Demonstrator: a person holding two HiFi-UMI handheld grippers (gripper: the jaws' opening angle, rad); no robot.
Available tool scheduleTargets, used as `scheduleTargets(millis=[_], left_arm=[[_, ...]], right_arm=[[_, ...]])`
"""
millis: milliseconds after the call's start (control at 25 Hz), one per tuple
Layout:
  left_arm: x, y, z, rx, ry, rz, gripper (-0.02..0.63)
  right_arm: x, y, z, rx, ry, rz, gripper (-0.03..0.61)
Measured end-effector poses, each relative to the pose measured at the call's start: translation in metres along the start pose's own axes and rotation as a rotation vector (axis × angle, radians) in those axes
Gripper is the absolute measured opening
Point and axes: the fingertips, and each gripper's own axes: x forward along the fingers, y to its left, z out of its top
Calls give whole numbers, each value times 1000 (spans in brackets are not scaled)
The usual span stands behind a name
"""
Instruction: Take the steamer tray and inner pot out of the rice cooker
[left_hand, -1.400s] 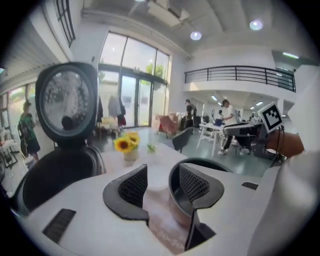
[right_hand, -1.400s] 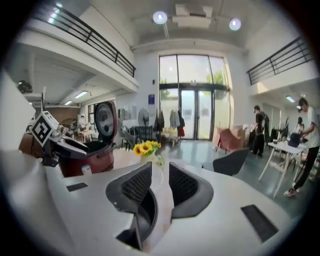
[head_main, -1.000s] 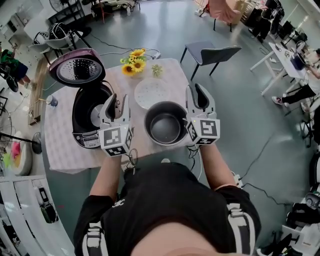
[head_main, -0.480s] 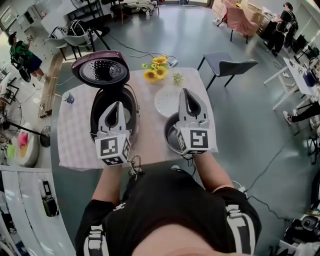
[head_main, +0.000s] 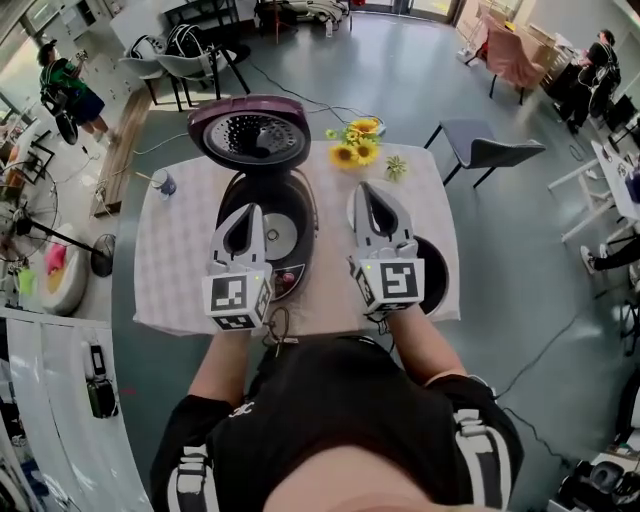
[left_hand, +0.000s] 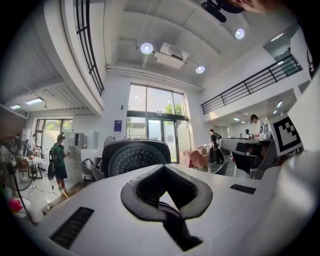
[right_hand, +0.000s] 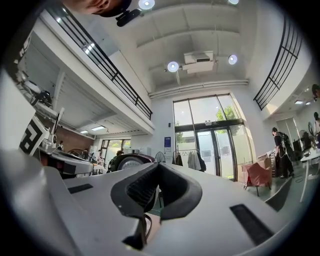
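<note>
The cooker (head_main: 283, 238) stands open with its cavity bare, and the pot (head_main: 436, 275) sits out on the tabletop (head_main: 180, 250) to its right, half hidden by the right tongs (head_main: 372, 195). The tray shows in no view, though the bare cavity suggests it is out too. The left tongs (head_main: 244, 215) and the right are both clenched on nothing, so little seems left.

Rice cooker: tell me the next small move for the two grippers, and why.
Probably just draw both grippers back and rest them. The rice cooker stands open with nothing left in its well to lift, the inner pot already sits on the table to its right, and the left gripper and right gripper are shut on nothing.
</note>
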Motion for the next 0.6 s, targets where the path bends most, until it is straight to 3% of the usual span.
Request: scheduleTargets(millis=[200, 600], left_arm=[[4, 10, -1, 34, -12, -4, 3], [19, 9, -10, -4, -1, -24, 3]], right_arm=[[15, 11, -12, 3, 21, 1, 2], [20, 8, -23, -2, 44, -17, 2]])
